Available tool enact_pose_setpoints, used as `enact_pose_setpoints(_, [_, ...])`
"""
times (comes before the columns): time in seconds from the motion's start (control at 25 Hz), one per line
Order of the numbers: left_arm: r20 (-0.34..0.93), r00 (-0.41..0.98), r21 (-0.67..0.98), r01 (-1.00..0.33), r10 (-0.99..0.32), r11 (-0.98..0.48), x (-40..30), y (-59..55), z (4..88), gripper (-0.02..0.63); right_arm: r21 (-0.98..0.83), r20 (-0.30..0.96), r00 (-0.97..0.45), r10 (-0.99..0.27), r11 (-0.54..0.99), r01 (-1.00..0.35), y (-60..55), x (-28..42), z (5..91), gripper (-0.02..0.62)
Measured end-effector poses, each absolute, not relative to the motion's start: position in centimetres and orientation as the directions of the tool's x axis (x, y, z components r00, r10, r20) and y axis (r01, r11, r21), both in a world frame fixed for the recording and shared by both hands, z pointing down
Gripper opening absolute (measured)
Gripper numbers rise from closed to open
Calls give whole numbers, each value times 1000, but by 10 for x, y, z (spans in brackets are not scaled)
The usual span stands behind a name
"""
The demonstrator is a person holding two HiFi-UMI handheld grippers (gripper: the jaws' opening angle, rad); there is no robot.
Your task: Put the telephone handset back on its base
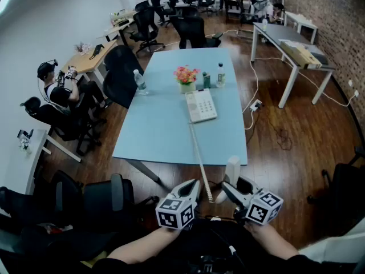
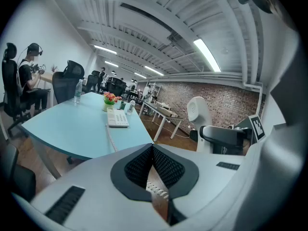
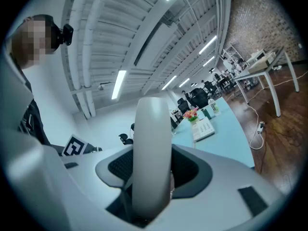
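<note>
The white telephone base (image 1: 201, 105) lies on the light blue table (image 1: 162, 131), near its far middle. From it a coiled cord (image 1: 201, 161) runs over the near table edge down to my grippers. My right gripper (image 1: 232, 188) is shut on the white handset (image 1: 232, 170), held upright off the table's near edge; in the right gripper view the handset (image 3: 153, 148) fills the space between the pads. My left gripper (image 1: 195, 185) sits just left of it with its jaws shut. In the left gripper view a piece of cord (image 2: 156, 189) shows below the pads.
A flower pot (image 1: 187, 77) and two bottles (image 1: 220, 74) stand behind the base, and another bottle (image 1: 140, 82) is at the table's left edge. Black office chairs (image 1: 102, 197) stand near me and along the left. A person (image 1: 60, 90) sits at far left. A grey table (image 1: 291, 43) is at right.
</note>
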State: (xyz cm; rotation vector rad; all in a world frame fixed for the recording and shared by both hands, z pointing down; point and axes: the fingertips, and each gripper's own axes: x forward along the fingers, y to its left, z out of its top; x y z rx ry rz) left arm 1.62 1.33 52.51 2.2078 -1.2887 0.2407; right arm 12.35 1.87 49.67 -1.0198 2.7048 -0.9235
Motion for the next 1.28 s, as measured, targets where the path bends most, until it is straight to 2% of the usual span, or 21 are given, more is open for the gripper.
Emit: enact_pose_setpoints(1.28, [422,514,384,-847,-747,-366,12,13,527,0,-570,106,-774,-624,600,-561,18,116,492,235])
